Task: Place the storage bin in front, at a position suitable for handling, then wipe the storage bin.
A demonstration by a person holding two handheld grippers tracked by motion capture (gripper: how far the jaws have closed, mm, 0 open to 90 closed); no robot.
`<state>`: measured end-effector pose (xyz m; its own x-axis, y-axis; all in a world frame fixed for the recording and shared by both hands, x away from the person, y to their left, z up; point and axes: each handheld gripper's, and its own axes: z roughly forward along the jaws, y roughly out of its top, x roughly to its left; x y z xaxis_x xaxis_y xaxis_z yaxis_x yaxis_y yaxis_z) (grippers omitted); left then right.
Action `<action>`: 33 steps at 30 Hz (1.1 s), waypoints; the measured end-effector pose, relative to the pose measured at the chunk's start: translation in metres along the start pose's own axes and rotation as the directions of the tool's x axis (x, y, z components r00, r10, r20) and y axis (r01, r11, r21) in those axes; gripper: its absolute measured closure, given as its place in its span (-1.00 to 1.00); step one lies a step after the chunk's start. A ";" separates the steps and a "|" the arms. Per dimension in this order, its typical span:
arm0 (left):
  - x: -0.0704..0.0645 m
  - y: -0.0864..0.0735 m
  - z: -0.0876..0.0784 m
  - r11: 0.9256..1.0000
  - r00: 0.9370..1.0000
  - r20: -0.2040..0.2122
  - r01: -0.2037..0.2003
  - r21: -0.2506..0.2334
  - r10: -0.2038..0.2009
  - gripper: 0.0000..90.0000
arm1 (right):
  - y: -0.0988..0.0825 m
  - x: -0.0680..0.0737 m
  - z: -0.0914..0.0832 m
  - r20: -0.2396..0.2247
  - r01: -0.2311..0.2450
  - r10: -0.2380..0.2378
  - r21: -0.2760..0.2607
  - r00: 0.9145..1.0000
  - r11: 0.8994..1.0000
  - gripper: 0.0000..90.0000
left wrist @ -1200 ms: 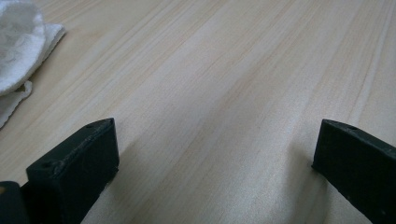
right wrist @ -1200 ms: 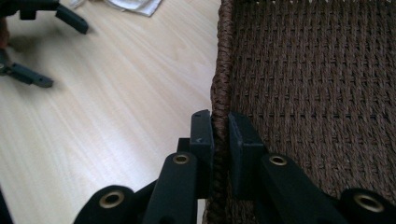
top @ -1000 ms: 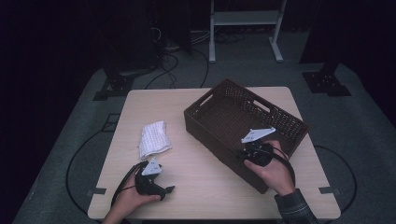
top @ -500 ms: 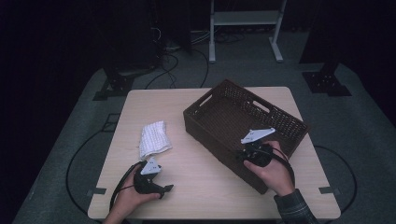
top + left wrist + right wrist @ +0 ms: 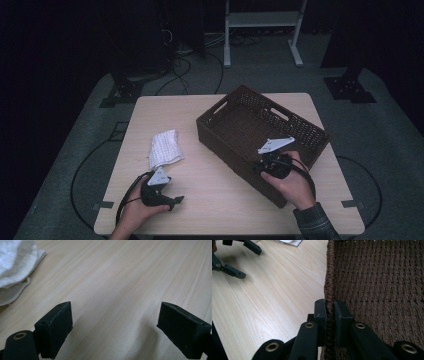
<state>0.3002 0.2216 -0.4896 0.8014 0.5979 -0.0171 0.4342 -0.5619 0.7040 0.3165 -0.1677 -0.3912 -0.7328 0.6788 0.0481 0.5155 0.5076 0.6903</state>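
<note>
Right gripper (image 5: pixel 330 312) clamps woven brown basket (image 5: pixel 250 125) rim near table's (image 5: pixel 225 200) front edge; left gripper (image 5: pixel 115 322) low, jaws just narrowed, wide, empty.

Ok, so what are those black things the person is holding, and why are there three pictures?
They are tongs a person squeezes by hand, one in each hand. One camera looks down from above the table. The other two cameras ride on the tongs and look along their black jaws. On the table lie a white cloth and a brown woven basket. The right tongs are pinching the basket's rim. The left tongs stand open over bare wood near the cloth, with nothing between them; their jaws have just been closing a little.
</note>
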 end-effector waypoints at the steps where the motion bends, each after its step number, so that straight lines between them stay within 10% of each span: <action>1: 0.001 0.001 -0.002 1.000 1.000 -0.003 0.003 -0.002 -0.003 -0.73 | 0.000 0.000 0.000 0.000 0.000 0.000 0.000 1.000 1.000 0.81; 33: 0.032 0.012 -0.028 0.995 0.993 -0.086 0.078 -0.064 -0.083 -0.66 | 0.000 -0.001 0.000 -0.004 0.000 0.000 0.002 1.000 1.000 0.81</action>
<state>0.3202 0.2498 -0.4617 0.7242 0.6894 -0.0150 0.4683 -0.4757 0.7446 0.3171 -0.1680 -0.3911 -0.7344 0.6768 0.0507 0.5164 0.5087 0.6889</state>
